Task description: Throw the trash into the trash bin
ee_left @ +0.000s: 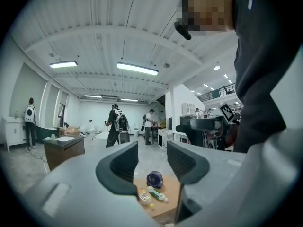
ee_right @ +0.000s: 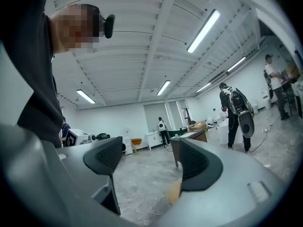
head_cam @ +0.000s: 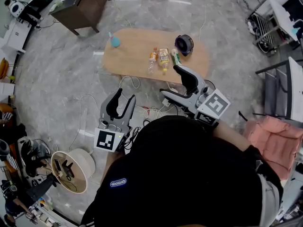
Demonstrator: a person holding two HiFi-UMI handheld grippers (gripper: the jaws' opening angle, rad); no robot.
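An oval wooden table (head_cam: 137,65) stands ahead of me on the grey floor. On it lie a plastic bottle (head_cam: 152,59), a snack packet (head_cam: 164,57), a green tube (head_cam: 176,57), a small dark fan (head_cam: 184,44) and a teal object (head_cam: 115,41). My left gripper (head_cam: 124,98) is open and empty, held short of the table; between its fingers the fan (ee_left: 154,178) and the green tube (ee_left: 156,193) show. Also open and empty, my right gripper (head_cam: 170,82) hangs over the table's near edge. A round cream bin (head_cam: 73,170) stands on the floor at my lower left.
Loose cables (head_cam: 142,110) lie on the floor between me and the table. A dark wooden desk (head_cam: 83,4) stands at the back left, a metal rack (head_cam: 265,22) at the back right, a chair with a pink cushion (head_cam: 274,136) to my right. People (ee_left: 116,126) stand far off.
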